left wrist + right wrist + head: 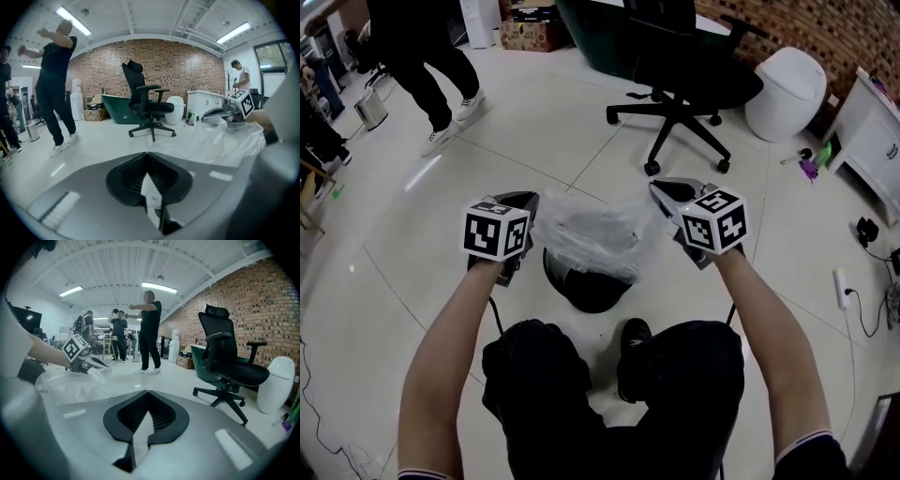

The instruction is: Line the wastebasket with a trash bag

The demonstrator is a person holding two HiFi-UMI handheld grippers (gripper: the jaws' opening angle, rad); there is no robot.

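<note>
A clear trash bag [595,234] is stretched between my two grippers, just above the black wastebasket [591,286] that stands on the floor in front of my knees. The bag hides most of the basket. My left gripper [528,200] is shut on the bag's left edge; a strip of film shows pinched in its jaws [149,161]. My right gripper [661,189] is shut on the bag's right edge, with film between its pads [148,399]. From each gripper view I see the other gripper and the bag [220,140] [70,380] sagging between them.
A black office chair [684,84] stands just beyond the basket. A white round bin [787,89] and a white cabinet [877,141] are at the far right, and a power strip [841,286] lies at right. A person [431,66] stands at the far left.
</note>
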